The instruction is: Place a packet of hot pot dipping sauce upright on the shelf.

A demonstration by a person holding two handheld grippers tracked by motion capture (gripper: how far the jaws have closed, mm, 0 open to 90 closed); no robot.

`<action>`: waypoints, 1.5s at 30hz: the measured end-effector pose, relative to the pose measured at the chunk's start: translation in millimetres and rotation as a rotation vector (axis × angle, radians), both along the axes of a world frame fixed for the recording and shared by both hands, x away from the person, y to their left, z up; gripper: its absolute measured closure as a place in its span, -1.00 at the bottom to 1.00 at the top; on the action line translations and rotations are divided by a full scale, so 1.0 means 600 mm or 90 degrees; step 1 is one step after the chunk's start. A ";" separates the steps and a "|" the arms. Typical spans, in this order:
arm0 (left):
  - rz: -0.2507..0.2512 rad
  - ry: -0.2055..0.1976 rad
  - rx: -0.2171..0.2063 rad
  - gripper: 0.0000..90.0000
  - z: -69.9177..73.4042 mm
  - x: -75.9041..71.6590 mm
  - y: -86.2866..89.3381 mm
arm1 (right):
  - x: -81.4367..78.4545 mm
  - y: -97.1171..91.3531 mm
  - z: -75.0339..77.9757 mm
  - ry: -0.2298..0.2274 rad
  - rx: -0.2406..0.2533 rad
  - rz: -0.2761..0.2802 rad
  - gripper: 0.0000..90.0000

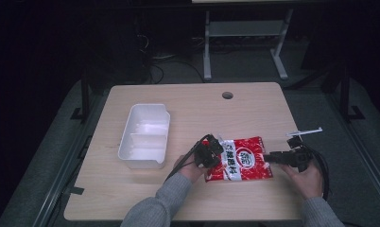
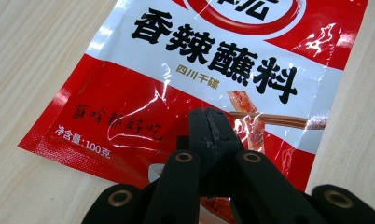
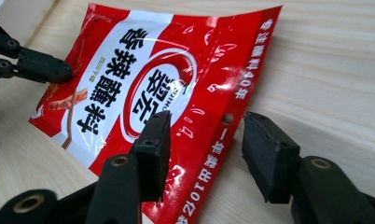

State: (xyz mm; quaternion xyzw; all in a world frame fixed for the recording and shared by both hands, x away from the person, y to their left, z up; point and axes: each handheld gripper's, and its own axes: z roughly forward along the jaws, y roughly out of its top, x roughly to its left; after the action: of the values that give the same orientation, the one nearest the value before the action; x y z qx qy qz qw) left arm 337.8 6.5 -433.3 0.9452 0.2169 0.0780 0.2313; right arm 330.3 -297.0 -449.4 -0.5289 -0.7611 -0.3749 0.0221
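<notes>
Jaws astride red packet, apparently untouching.

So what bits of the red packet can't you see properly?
- Red packet, left gripper view: top cut off by the frame edge; bottom edge hidden behind the shut left hand-held gripper.
- Right gripper view: near corner hidden by the right hand-held gripper.
- High view: lettering too small to read.

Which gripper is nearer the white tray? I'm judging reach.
Left. The left gripper sits on the red packet beside the white tray; the right gripper is beyond the packet.
</notes>
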 end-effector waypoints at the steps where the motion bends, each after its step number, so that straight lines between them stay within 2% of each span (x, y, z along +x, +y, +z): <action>1: -0.001 -0.004 0.002 1.00 0.000 -0.001 -0.001 | 0.000 0.003 -0.001 0.001 -0.002 0.003 0.16; 5: -0.003 -0.010 0.006 1.00 -0.001 -0.003 -0.002 | 0.002 0.009 -0.007 0.013 -0.012 0.005 0.20; 9: -0.003 -0.009 0.004 1.00 -0.001 -0.002 -0.002 | 0.001 0.000 -0.015 0.029 -0.008 -0.008 0.23; 14: -0.003 -0.010 0.006 1.00 -0.001 -0.003 -0.002 | 0.000 -0.009 -0.018 0.035 0.020 -0.014 0.27; 21: -0.003 -0.011 0.006 1.00 -0.001 -0.003 -0.002 | 0.001 -0.006 -0.023 0.049 0.026 -0.006 0.30; 26: -0.003 -0.013 0.008 1.00 -0.001 -0.003 -0.003 | 0.001 -0.003 -0.024 0.053 0.024 -0.003 0.31; 33: -0.004 -0.014 0.009 1.00 -0.001 -0.004 -0.003 | 0.000 -0.008 -0.022 0.051 0.038 -0.007 0.33; 38: -0.005 -0.016 0.012 1.00 -0.001 -0.005 -0.003 | -0.002 -0.013 -0.021 0.057 0.035 -0.016 0.34; 45: -0.005 -0.018 0.014 1.00 -0.001 -0.005 -0.004 | -0.001 -0.007 -0.024 0.066 0.029 -0.005 0.36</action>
State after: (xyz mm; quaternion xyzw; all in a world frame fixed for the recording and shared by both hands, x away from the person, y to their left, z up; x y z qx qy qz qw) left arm 334.6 4.2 -433.6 0.9472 0.2090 0.0930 0.2247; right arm 329.7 -301.0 -463.7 -0.5499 -0.7482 -0.3643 0.0719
